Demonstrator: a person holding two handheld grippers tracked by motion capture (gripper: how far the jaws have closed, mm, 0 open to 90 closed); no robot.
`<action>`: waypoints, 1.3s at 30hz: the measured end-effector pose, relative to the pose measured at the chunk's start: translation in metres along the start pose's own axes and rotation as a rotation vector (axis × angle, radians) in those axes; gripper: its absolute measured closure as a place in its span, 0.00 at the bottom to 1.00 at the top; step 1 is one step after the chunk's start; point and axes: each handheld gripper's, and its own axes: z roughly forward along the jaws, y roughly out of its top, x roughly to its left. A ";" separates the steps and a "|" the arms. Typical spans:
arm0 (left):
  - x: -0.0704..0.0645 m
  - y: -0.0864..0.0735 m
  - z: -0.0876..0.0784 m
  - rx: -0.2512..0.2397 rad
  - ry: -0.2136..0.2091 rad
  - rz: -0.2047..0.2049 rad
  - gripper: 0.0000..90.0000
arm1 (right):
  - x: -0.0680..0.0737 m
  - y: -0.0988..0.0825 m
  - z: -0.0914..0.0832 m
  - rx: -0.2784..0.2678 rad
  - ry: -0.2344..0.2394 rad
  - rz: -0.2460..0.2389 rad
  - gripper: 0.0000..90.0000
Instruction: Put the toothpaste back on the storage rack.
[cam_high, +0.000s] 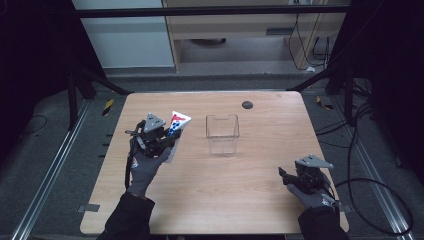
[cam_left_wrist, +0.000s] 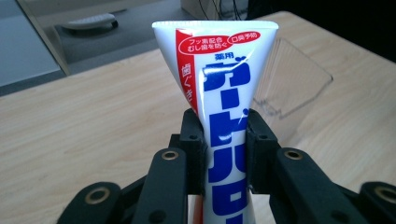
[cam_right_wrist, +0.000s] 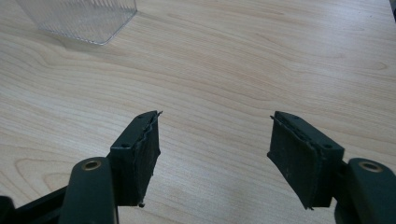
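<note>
A white toothpaste tube (cam_left_wrist: 224, 84) with blue and red lettering stands up between the jaws of my left gripper (cam_left_wrist: 223, 140), which is shut on it. From above, the tube (cam_high: 177, 125) pokes out of the left gripper (cam_high: 167, 141) over the left half of the table, flat crimped end away from the hand. A clear plastic box (cam_high: 222, 134) stands open-topped at the table's middle, to the right of the tube. My right gripper (cam_high: 284, 175) hovers near the front right corner, open, with bare wood between its pads (cam_right_wrist: 140, 154).
The wooden table (cam_high: 250, 200) has a small dark round spot (cam_high: 247, 104) near its far edge. The clear box's corner (cam_right_wrist: 88, 23) lies ahead and to the left of the right gripper. Cables and metal frame rails run along the floor on both sides.
</note>
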 end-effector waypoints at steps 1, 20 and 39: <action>0.000 0.003 0.002 -0.015 0.003 -0.007 0.80 | 0.000 0.000 0.000 -0.001 0.000 -0.001 0.37; -0.014 0.031 0.038 -0.164 0.046 -0.064 0.80 | 0.001 0.001 0.002 -0.004 0.006 -0.003 0.36; -0.032 0.050 0.068 -0.249 0.027 -0.101 0.80 | 0.000 0.001 0.003 -0.006 0.008 0.003 0.36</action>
